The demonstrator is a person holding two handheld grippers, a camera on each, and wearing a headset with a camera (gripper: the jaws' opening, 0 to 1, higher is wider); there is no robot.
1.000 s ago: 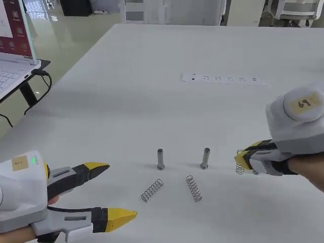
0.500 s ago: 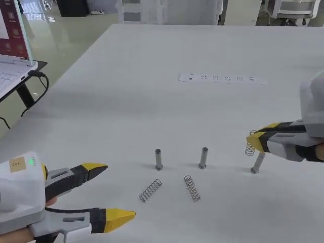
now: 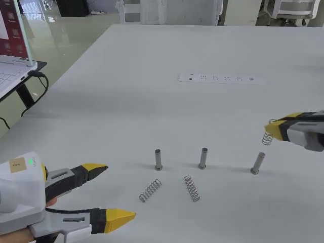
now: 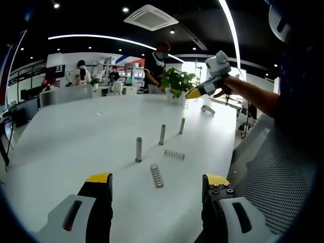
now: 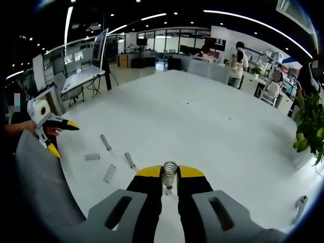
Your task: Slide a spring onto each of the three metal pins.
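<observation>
The held spring [image 3: 267,135] had come up off the counter [image 3: 152,101] over the last second. A second earlier it sat low at the tips of the right gripper [image 3: 273,130], down by the right pin [image 3: 257,163]. Half a second earlier it hung close by that pin's top. Now it was higher and further right, clear of the pin and no longer over it. The right gripper stayed clamped on it; in the right gripper view the coil stood upright, pinched between the two yellow tips. With the gripper lifted away, the right pin showed in full, bare, and seemed to lean a little in the head view.

Nothing else had shifted. The middle pin [image 3: 203,158] and the left pin [image 3: 158,159] stood bare as before. The first loose spring [image 3: 150,190] and the second loose spring [image 3: 191,188] lay just in front of them on the counter. The left gripper [image 3: 116,191] kept its place at the near left, jaws wide apart and empty.

By my reading, the pick-up was done but no threading had begun. The spring had drifted off the pin's axis and would have to be brought back above the top and lined up. All three pins still waited.
</observation>
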